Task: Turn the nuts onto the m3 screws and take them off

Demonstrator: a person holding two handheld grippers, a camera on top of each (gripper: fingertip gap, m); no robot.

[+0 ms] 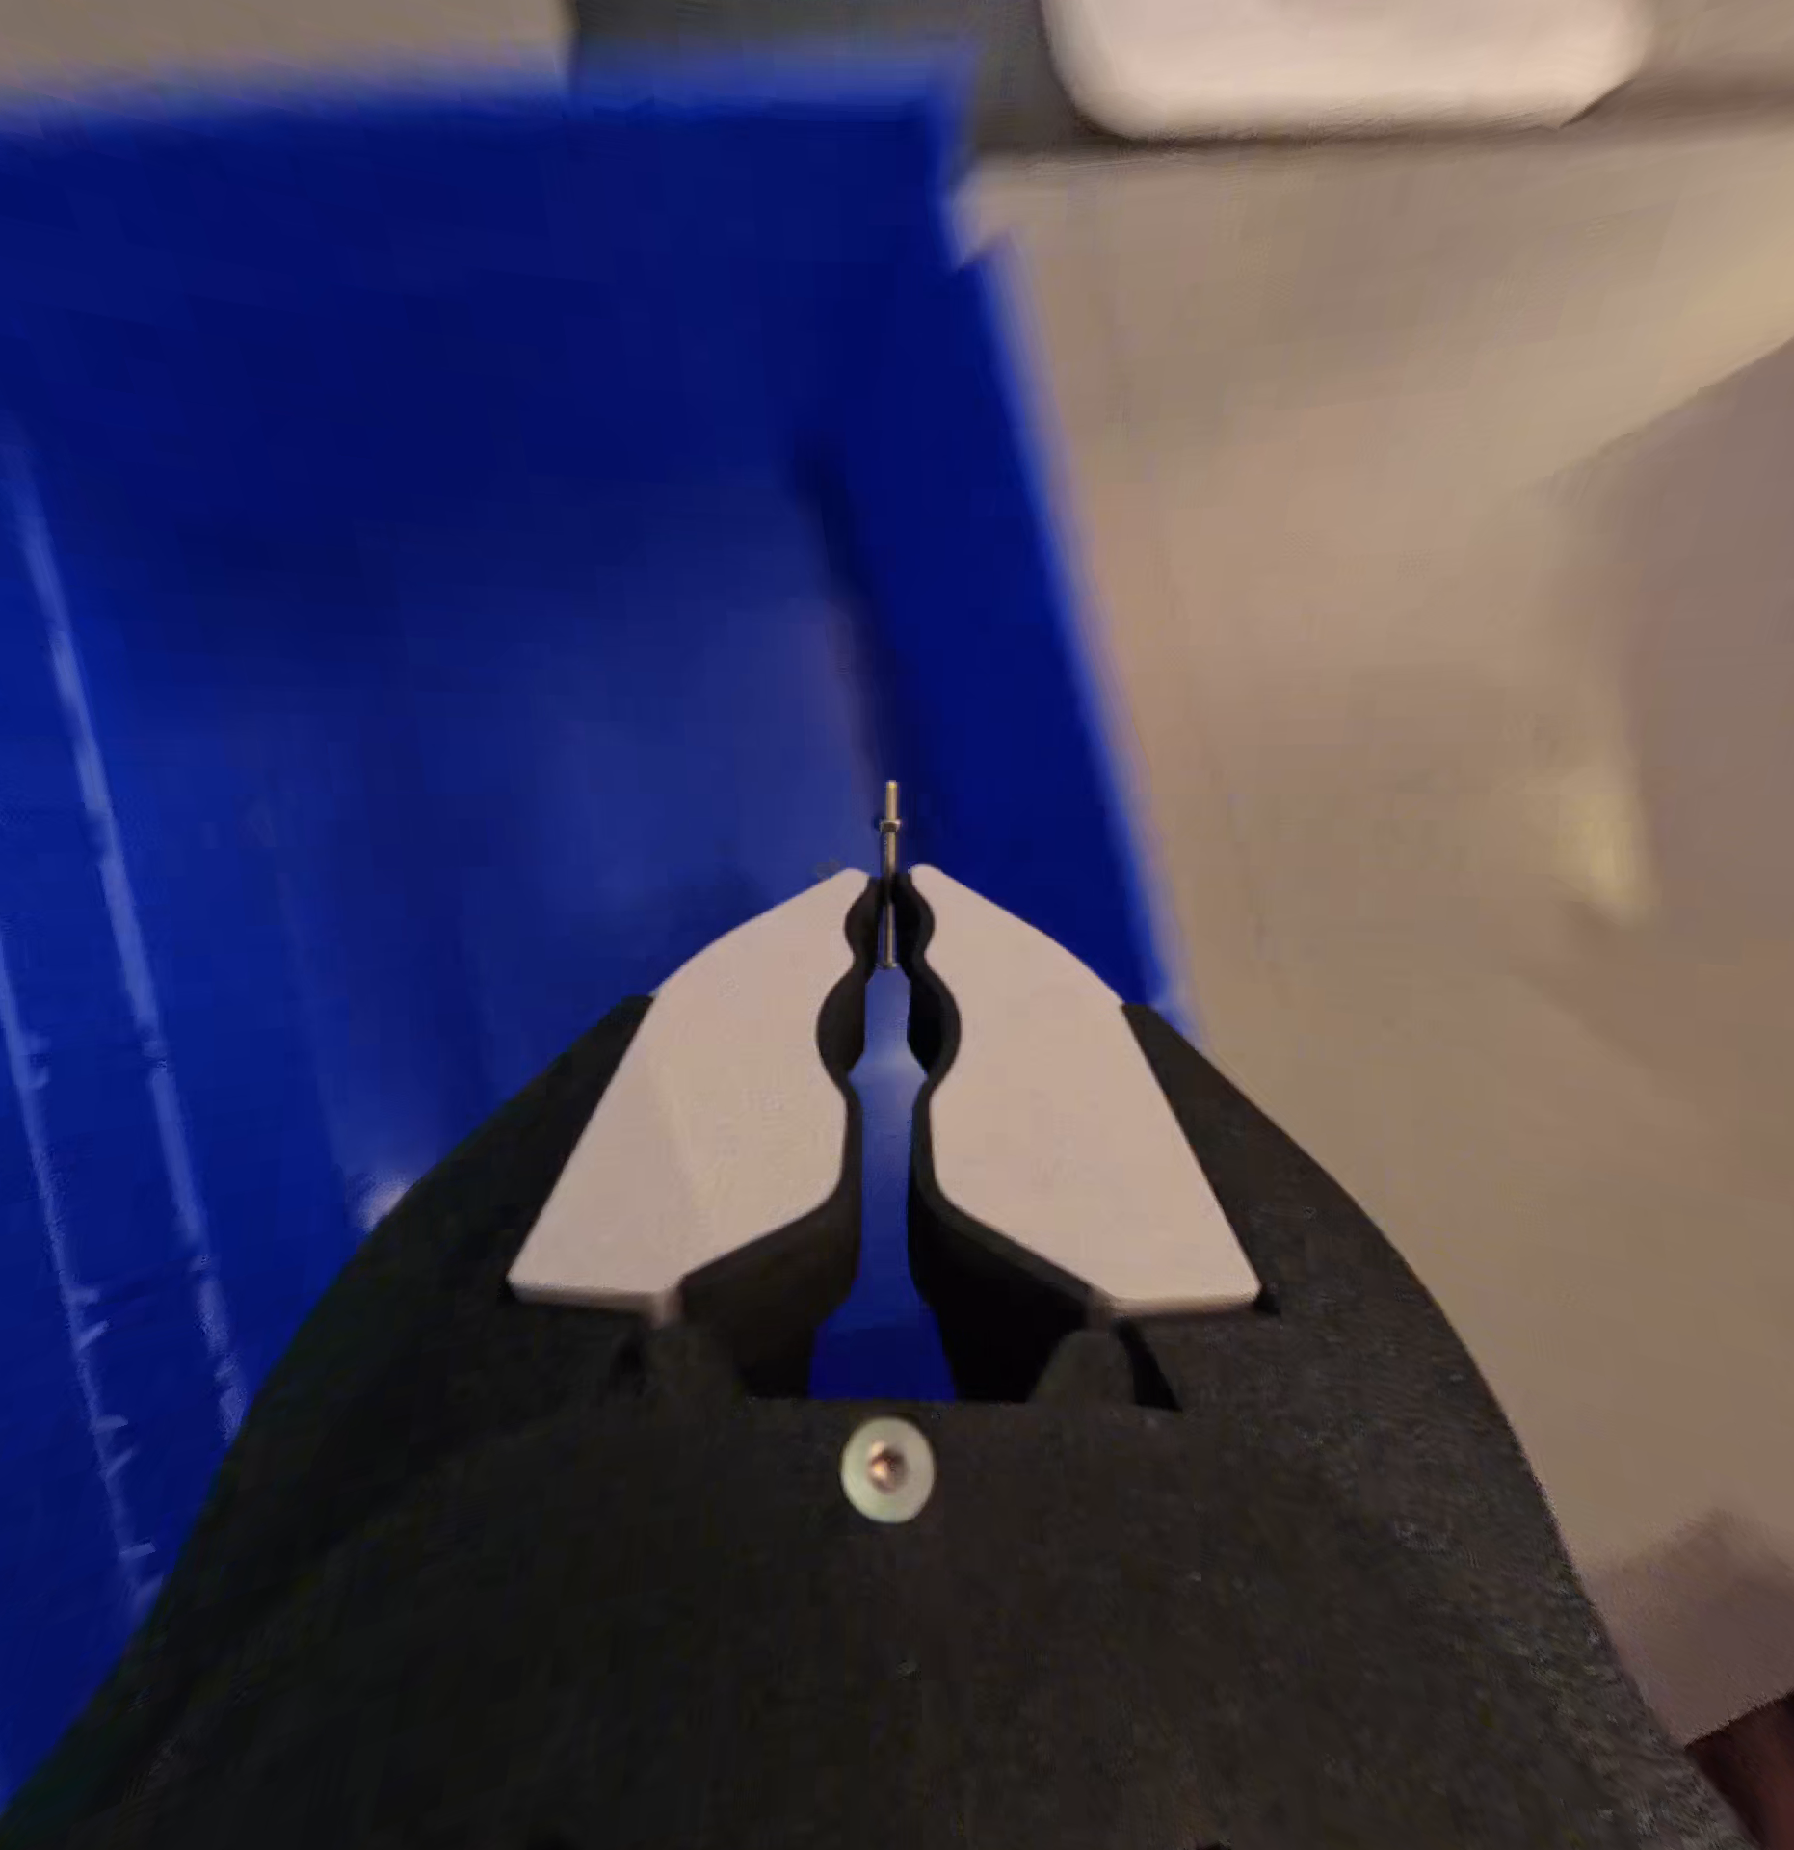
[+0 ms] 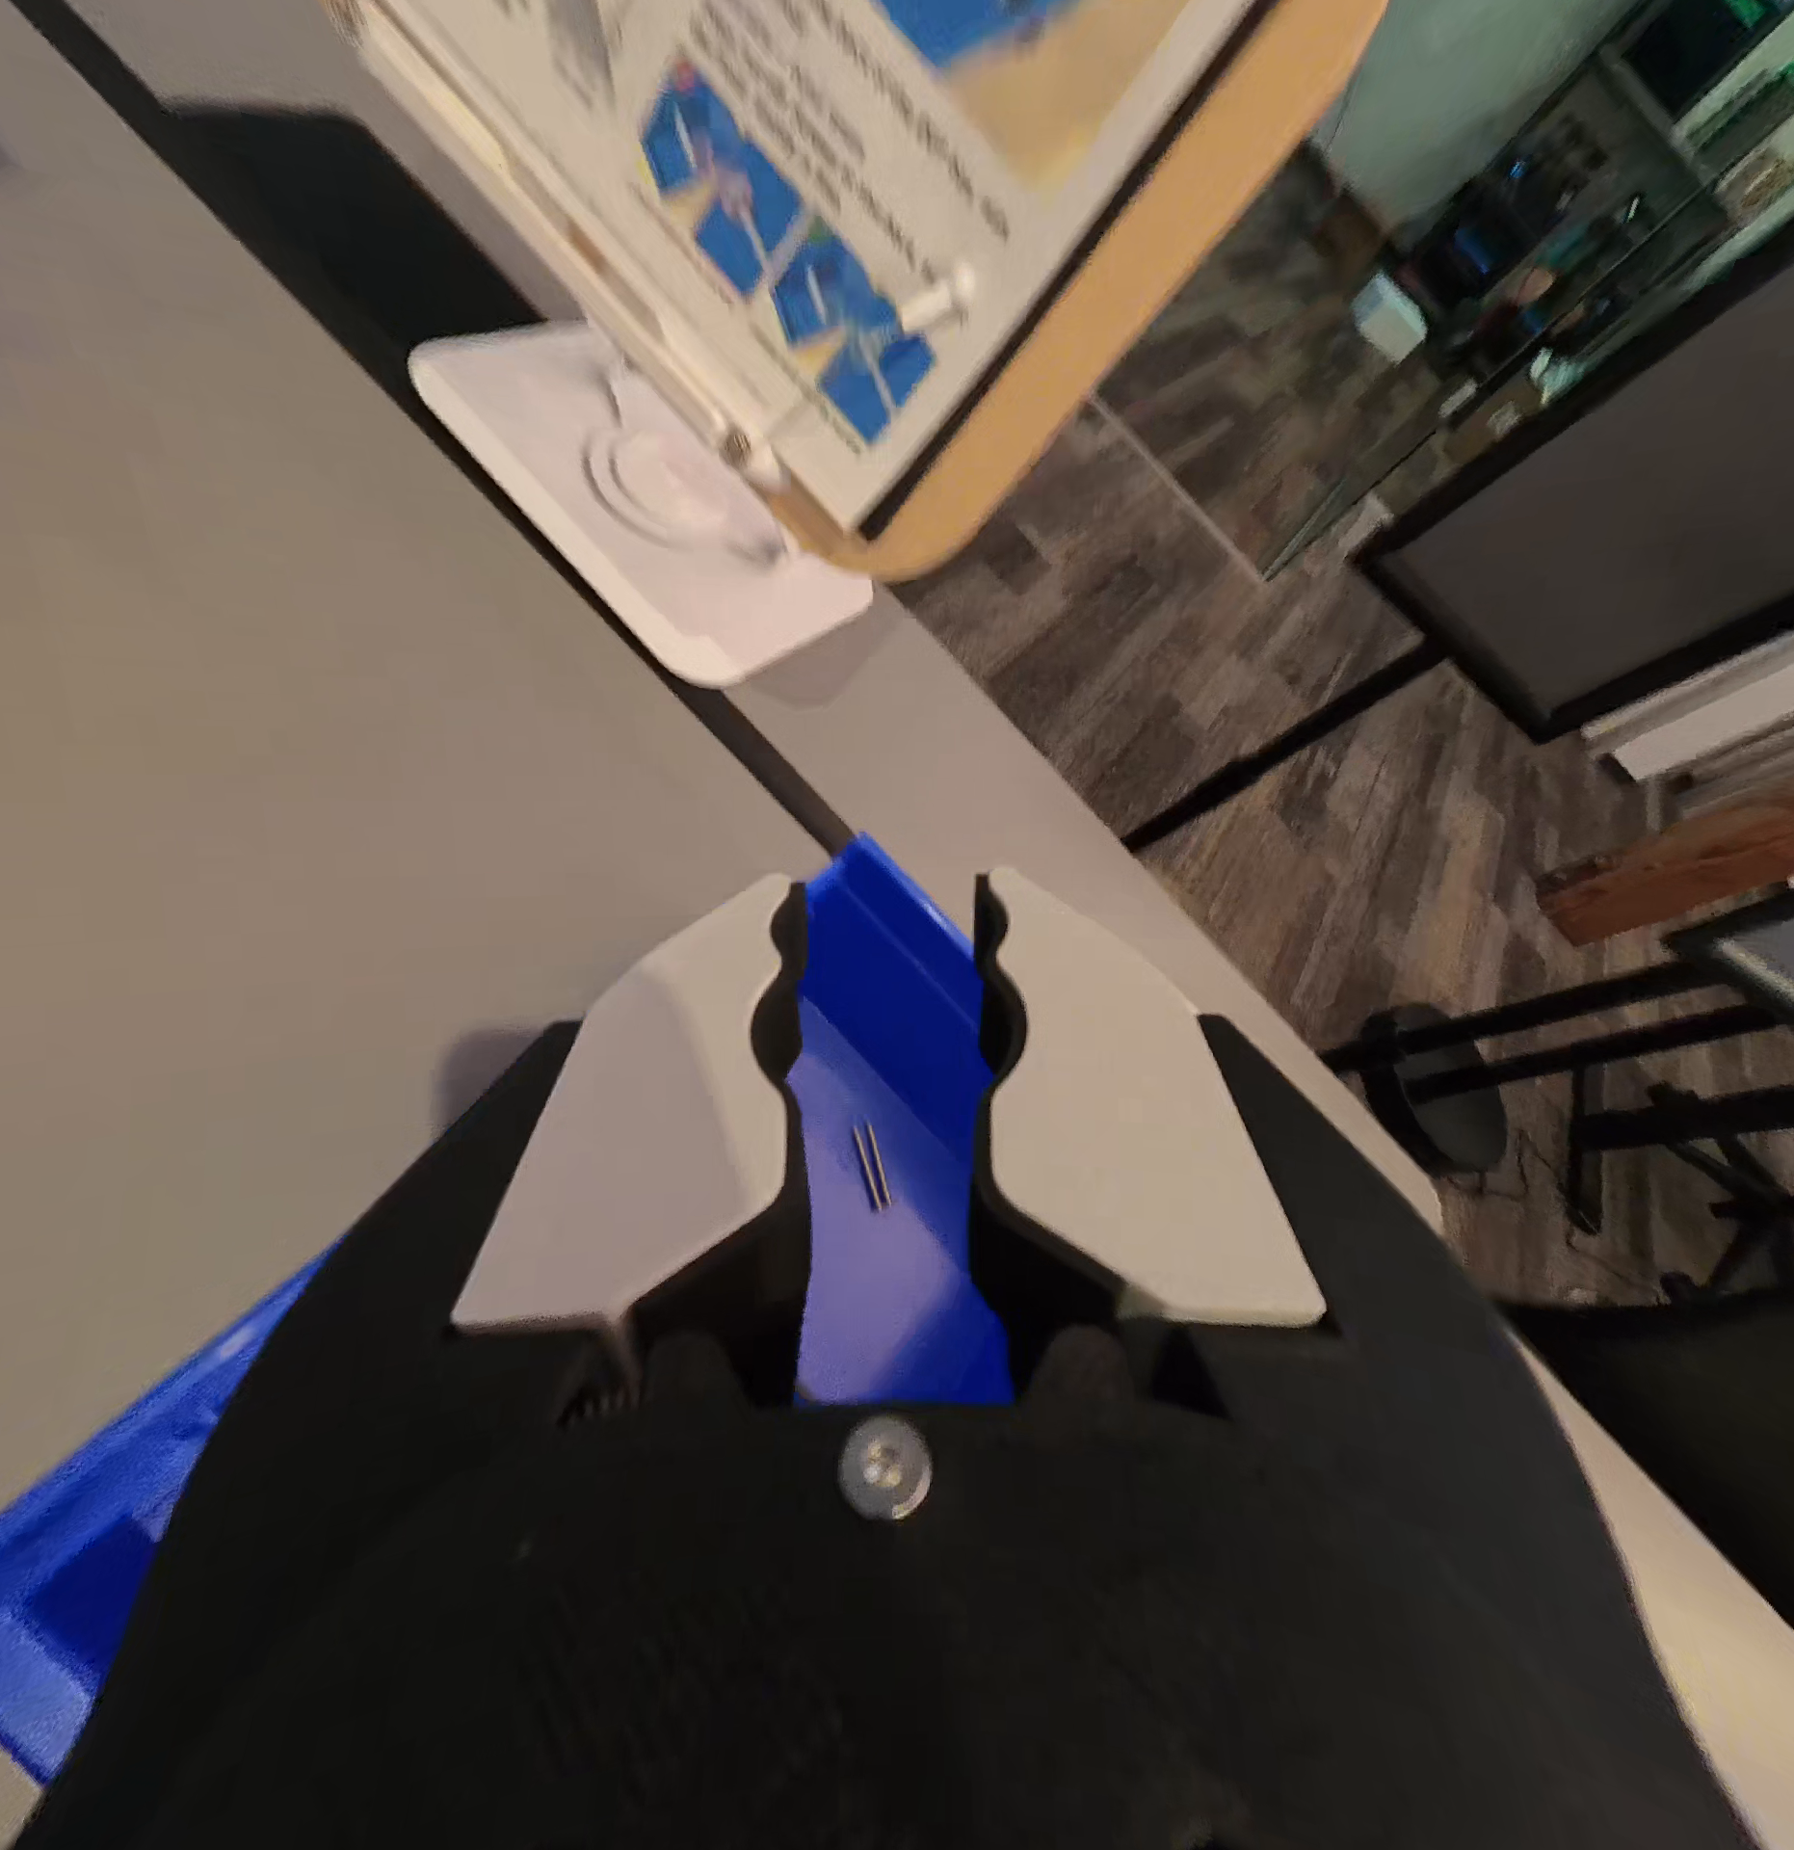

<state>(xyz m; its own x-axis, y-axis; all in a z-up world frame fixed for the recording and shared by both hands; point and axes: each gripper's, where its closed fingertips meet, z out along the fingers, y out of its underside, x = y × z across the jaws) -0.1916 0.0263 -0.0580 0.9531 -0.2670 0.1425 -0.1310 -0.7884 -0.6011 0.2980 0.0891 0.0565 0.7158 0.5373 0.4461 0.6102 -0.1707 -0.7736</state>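
In the left wrist view my left gripper [image 1: 888, 873] is shut on a thin m3 screw [image 1: 889, 901] that stands upright between its tips. A small nut [image 1: 889, 825] sits on the screw's shaft near the top. The gripper hangs over a blue plastic bin [image 1: 423, 601], which is blurred. In the right wrist view my right gripper [image 2: 885, 881] is open and empty above the corner of the blue bin [image 2: 883, 981]. Two thin screws [image 2: 871, 1166] lie side by side on the bin's floor, seen between the fingers.
The bins stand on a pale grey table [image 1: 1373, 651] [image 2: 222, 651]. A white stand base [image 2: 633, 501] holding a printed instruction sheet [image 2: 823, 200] sits at the table's far edge. Beyond the edge are a wood-look floor [image 2: 1273, 751] and black stool legs [image 2: 1534, 1081]. The grippers' ends are close to 50 cm from one another.
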